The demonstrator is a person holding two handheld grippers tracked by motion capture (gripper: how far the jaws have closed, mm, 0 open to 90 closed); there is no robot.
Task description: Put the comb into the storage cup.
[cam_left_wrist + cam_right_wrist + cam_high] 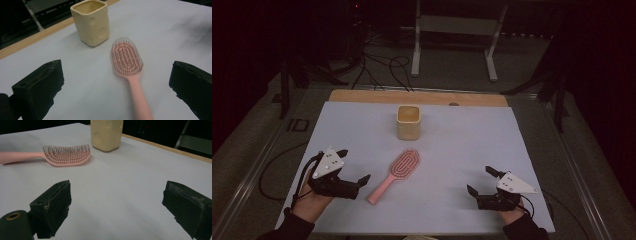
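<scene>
Lying bristles-up, pink hairbrush (395, 174), handle end cut off in left gripper view; left gripper (353, 165), right gripper (479, 181) jaws apart.

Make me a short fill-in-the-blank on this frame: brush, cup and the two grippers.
1. The pink hairbrush lies with its bristles facing ____.
2. The yellow cup stands ____ on the white sheet.
3. The left gripper and right gripper both have their jaws ____.
4. The gripper nearer the brush handle is the ____ one.

Missing words: up; upright; open; left
</scene>
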